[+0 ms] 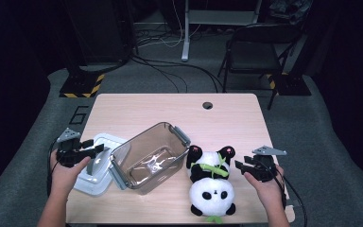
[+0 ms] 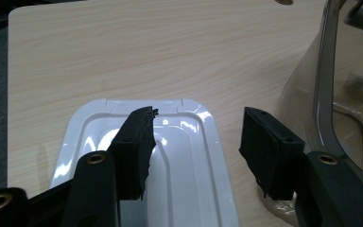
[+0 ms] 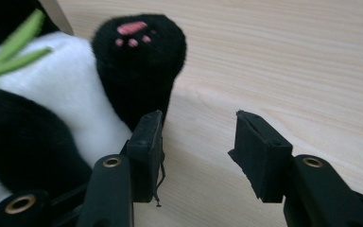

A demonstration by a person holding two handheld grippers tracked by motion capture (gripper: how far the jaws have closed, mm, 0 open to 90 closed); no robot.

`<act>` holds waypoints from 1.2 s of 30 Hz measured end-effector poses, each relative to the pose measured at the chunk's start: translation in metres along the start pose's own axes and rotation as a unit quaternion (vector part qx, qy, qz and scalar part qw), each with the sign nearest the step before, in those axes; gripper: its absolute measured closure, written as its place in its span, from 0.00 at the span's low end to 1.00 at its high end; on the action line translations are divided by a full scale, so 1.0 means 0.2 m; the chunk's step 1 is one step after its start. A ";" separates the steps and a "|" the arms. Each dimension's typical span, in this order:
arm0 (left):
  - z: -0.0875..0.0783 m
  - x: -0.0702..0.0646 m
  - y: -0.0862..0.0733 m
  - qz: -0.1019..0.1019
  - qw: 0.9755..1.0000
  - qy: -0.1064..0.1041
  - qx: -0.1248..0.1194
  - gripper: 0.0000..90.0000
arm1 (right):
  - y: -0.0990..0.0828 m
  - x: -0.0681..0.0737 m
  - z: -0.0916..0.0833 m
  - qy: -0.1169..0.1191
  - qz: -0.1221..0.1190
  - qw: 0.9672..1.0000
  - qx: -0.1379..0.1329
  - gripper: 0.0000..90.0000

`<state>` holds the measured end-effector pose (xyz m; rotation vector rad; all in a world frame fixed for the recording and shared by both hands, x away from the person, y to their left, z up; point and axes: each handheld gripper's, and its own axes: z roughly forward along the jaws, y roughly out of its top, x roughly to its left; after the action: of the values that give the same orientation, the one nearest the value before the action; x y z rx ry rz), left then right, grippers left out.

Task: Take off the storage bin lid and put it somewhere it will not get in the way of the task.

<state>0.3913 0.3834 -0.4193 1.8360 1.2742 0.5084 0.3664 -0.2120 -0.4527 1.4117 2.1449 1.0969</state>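
**Operator:** Which step is in hand?

**Technician:** Judging by the layout, the plush panda (image 1: 211,182) is to go into the clear container (image 1: 147,158), with the white lid (image 1: 96,170) fitted afterwards. The pick-up of the panda is not yet made. The panda lies on its back at the near right of the table (image 1: 227,118), just right of the container, its leg with the pink paw print (image 3: 137,66) raised.

**Operator:** State of the right gripper?

**Technician:** The right gripper (image 3: 196,156) is released: jaws apart, nothing between them but bare tabletop. One jaw stands just beside the black leg; whether it touches the plush cannot be told.

**Operator:** And the left?

**Technician:** The left gripper (image 2: 196,146) is also released, jaws apart above the lid at the near left, gripping nothing.

**Operator:** Next move?

**Technician:** Probably shift the right gripper toward the panda so a limb sits between the jaws, then close. Soft plush compresses, so a deep bite is advisable.

**Operator:** Hand poses?

**Technician:** Both forearms enter from the near edge. The right hand (image 1: 264,182) aims its gripper left at the panda; the left hand (image 1: 66,172) aims right, toward the container.
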 end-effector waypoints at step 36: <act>-0.02 0.00 -0.01 -0.007 1.000 0.001 -0.006 0.50 | 0.11 0.38 -0.13 0.068 -0.068 0.995 -0.010 0.55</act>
<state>0.3885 0.3858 -0.4188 1.8160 1.2821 0.5098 0.3292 -0.1506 -0.4101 1.1919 2.2793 1.1902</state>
